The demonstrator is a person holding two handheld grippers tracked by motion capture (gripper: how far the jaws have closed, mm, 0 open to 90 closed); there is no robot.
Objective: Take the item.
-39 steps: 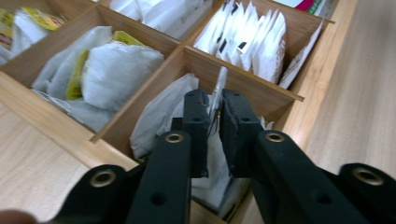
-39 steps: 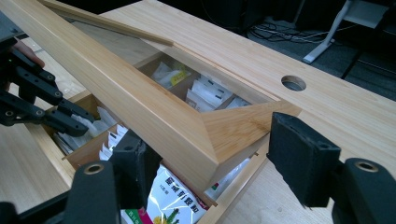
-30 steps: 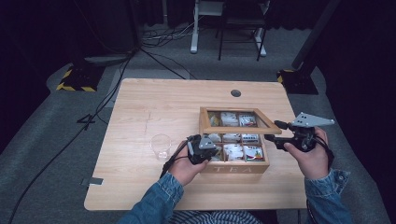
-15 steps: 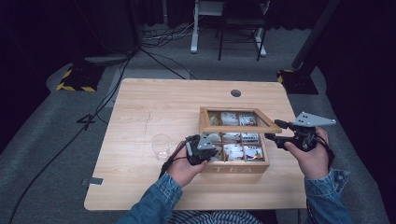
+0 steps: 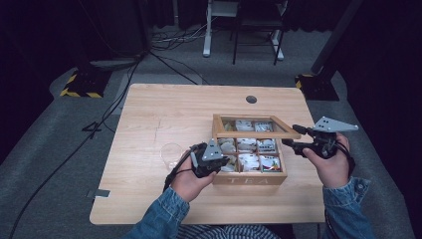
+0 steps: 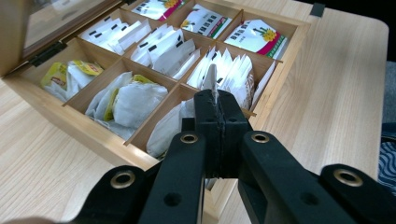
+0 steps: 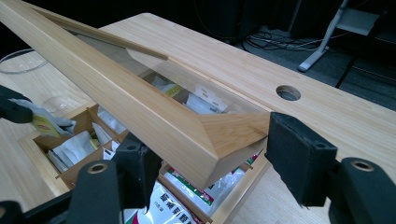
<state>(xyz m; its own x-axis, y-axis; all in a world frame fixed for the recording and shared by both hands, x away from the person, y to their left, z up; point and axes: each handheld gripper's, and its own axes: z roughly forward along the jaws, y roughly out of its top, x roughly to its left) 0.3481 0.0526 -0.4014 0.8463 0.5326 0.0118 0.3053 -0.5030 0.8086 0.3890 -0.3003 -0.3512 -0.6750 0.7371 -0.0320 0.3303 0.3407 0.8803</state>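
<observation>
A clear glass (image 5: 171,153) stands on the pale wooden counter (image 5: 149,114), just left of the left hand-held gripper (image 5: 219,162). That hand-held gripper is clenched on a thin white tea bag (image 6: 211,84), which stands upright between its black pads over the near left compartments of the wooden tea box (image 5: 249,179). The box is square-cornered, split by thin slats into compartments packed with white and yellow paper sachets (image 6: 126,100) and glossy printed packets (image 6: 257,37). Its glass-paned lid (image 5: 256,133) is raised and tilted over the back rows. At the right, the right hand-held gripper (image 5: 293,137) grasps the lid's wooden frame at its corner (image 7: 229,135), jaws on either side of the smooth mitred wood. A round cable hole (image 5: 251,99) lies beyond the box.
</observation>
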